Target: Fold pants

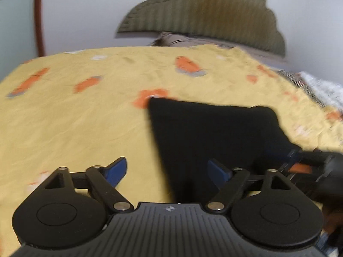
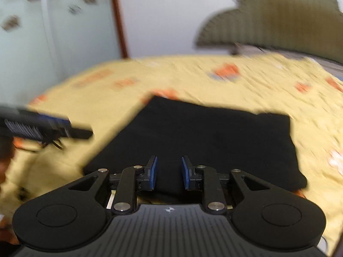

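Observation:
The black pants [image 1: 214,132] lie folded into a flat, compact rectangle on the yellow bedspread [image 1: 75,124]. My left gripper [image 1: 169,168] hovers over the pants' near left edge, open wide, with nothing between its blue pads. The right gripper's body [image 1: 310,162] shows at the pants' near right corner. In the right wrist view the pants [image 2: 203,137] fill the centre. My right gripper [image 2: 169,171] hangs just above their near edge, its pads a narrow gap apart and pinching nothing. The left gripper [image 2: 49,126] enters from the left, beside the pants. Both views are motion-blurred.
The bedspread [image 2: 235,90] carries orange prints. An olive padded headboard [image 1: 203,15] stands at the far end against a white wall. A patterned cloth [image 1: 321,87] lies at the bed's right edge. A frosted panel [image 2: 42,32] with a red-brown frame [image 2: 119,21] stands beyond the bed's left side.

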Available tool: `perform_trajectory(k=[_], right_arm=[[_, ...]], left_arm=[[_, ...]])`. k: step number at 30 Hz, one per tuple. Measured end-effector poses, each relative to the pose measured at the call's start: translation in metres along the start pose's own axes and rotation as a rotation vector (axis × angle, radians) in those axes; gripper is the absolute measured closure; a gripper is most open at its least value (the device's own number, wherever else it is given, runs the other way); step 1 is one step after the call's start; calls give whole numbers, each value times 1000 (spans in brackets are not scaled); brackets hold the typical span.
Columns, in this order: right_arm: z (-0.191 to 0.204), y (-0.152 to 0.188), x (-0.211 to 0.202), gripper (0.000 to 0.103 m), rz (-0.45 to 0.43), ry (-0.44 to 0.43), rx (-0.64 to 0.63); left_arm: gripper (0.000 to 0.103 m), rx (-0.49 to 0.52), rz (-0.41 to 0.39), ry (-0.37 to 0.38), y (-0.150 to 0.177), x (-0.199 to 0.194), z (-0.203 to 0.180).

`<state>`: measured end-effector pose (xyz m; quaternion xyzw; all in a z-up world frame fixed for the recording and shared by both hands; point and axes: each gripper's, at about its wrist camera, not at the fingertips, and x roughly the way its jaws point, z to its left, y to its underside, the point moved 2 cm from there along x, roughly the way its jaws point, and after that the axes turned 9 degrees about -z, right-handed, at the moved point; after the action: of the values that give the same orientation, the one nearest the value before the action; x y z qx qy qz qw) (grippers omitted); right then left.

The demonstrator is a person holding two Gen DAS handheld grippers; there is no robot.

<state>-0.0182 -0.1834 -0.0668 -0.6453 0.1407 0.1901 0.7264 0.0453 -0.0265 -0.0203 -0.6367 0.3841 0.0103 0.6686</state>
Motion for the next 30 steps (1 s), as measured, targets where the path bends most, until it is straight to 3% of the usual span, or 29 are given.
perform_trajectory(k=[2, 4, 6, 7, 9, 11, 14, 15, 16, 17, 20, 23, 25, 30], right_arm=[[-1, 8, -1, 80, 8, 3, -18], [-1, 6, -10, 79, -20, 4, 15], [-4, 5, -18, 73, -64, -8, 37], [-4, 6, -17, 59, -63, -2, 30], [-6, 13, -7, 48, -8, 43, -18], [-5, 10, -8, 49, -26, 59, -38], [-6, 2, -24, 48, -112, 42, 35], [-6, 0, -27, 46, -126, 47, 38], [-6, 0, -26, 34, -116, 64, 22], [-4, 0, -24, 28, -92, 94, -4], [-1, 5, -17, 26, -38, 205, -43], [2, 3, -26, 18, -48, 185, -2], [3, 1, -34, 5, -62, 195, 18], [15, -6, -50, 0, -94, 261, -2]], left_arm=[[17, 5, 52, 10, 7, 21, -11], [21, 51, 158, -9, 28, 41, -19], [21, 12, 143, -13, 35, 37, -16], [22, -11, 150, -11, 33, 33, -15], [22, -34, 124, 1, 23, 26, -15], [21, 0, 85, -36, 13, 21, -20], [21, 50, 70, -101, 7, 21, -29], [21, 44, 73, -97, 6, 21, -31], [19, 30, 80, -89, 4, 25, -33], [19, 13, 89, -85, 4, 26, -36], [19, -17, 103, -88, 8, 28, -41], [19, -17, 98, -122, 12, 25, -47], [19, -17, 95, -139, 13, 22, -51], [15, -28, 60, -186, 16, 6, -57]])
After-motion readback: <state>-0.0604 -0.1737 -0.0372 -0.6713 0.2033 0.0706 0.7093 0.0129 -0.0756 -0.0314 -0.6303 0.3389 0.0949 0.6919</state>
